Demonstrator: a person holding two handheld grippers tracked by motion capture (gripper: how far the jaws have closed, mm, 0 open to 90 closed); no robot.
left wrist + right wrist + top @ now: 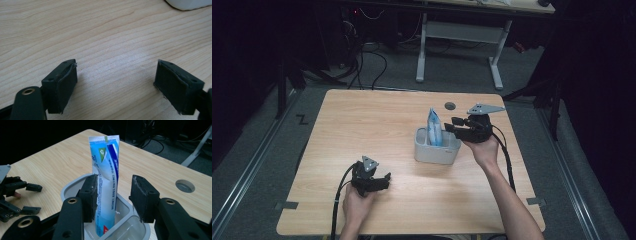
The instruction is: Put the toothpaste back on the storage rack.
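A blue and white toothpaste tube (434, 126) (106, 175) stands upright in a grey two-part holder (436, 154) (67, 189) right of the table's middle. My right gripper (452, 125) (113, 195) is open, level with the tube from the right. Its jaws straddle the tube: one pad lies against or very close to it and the other stands apart. My left gripper (385, 181) (116, 85) (37, 198) rests low over the bare wood near the front edge, open, with nothing between its pads.
The wooden table (362, 125) has a round cable hole (450, 105) (185, 185) behind the holder. Beyond the far edge stand a white desk frame (457, 35) and floor cables (372, 60). The holder's corner (190, 3) shows ahead of the left gripper.
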